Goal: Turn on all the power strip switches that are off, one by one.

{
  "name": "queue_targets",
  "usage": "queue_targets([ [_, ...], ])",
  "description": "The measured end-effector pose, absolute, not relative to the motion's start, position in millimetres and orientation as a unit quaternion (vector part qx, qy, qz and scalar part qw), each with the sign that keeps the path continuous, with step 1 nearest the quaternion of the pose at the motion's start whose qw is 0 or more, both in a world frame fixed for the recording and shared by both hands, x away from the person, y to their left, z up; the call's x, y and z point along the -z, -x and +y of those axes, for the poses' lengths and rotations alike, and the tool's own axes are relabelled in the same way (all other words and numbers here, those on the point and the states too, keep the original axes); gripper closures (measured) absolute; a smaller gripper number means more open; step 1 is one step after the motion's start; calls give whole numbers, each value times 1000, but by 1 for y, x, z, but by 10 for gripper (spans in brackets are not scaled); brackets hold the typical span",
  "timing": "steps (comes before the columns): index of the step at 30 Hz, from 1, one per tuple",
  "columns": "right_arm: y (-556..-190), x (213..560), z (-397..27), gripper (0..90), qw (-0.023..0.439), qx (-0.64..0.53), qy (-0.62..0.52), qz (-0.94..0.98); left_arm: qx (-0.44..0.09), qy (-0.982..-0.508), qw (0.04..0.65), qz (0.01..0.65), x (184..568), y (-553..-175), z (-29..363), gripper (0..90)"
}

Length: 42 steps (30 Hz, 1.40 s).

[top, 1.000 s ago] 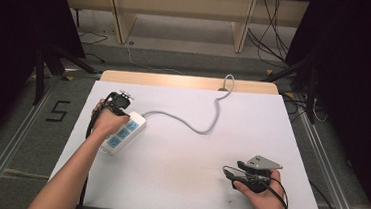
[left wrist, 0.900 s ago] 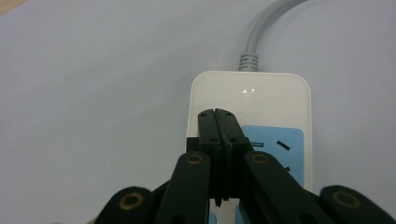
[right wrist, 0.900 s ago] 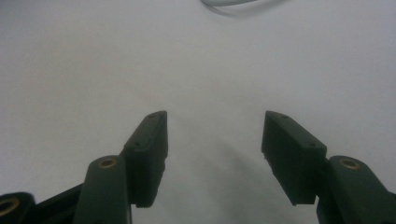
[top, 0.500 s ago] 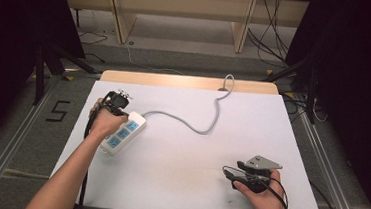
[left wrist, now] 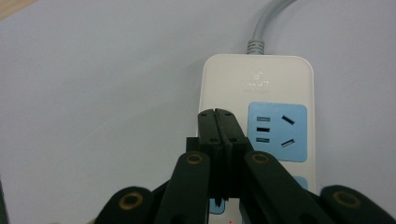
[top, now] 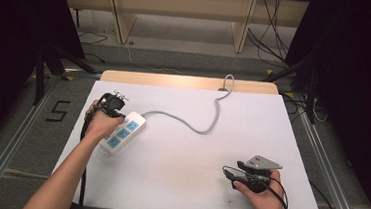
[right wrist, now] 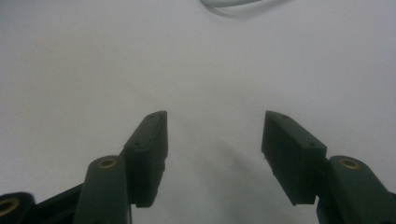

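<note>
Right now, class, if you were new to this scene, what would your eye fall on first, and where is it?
First, the white power strip with blue sockets at the table's left side, its grey cable snaking to the far edge. The left gripper sits over it, jaws pressed together. Near the front right, the right gripper rests over bare table with jaws wide apart.
</note>
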State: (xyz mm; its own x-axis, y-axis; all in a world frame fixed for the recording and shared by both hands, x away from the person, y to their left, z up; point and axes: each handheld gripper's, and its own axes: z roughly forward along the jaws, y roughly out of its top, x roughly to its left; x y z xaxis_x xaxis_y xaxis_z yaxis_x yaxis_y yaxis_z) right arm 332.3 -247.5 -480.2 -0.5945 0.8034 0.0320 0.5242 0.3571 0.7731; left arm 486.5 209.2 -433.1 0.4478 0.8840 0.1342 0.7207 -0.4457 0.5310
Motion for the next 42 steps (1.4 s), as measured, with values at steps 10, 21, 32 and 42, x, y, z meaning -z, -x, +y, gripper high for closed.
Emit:
queue_targets([
  [10, -332, 480, -248, 420, 181, -390, -415, 802, -202, -826, 208, 483, 427, -480, 210, 898],
  [21, -332, 480, -248, 420, 182, -390, -415, 802, -197, -825, 212, 486, 422, -471, 214, 898],
  [32, -332, 480, -248, 420, 182, -390, -415, 802, -197, -824, 214, 486, 420, -464, 216, 897],
  [42, -332, 480, -247, 419, 182, -390, -415, 802, -198, -824, 215, 485, 418, -460, 217, 898],
])
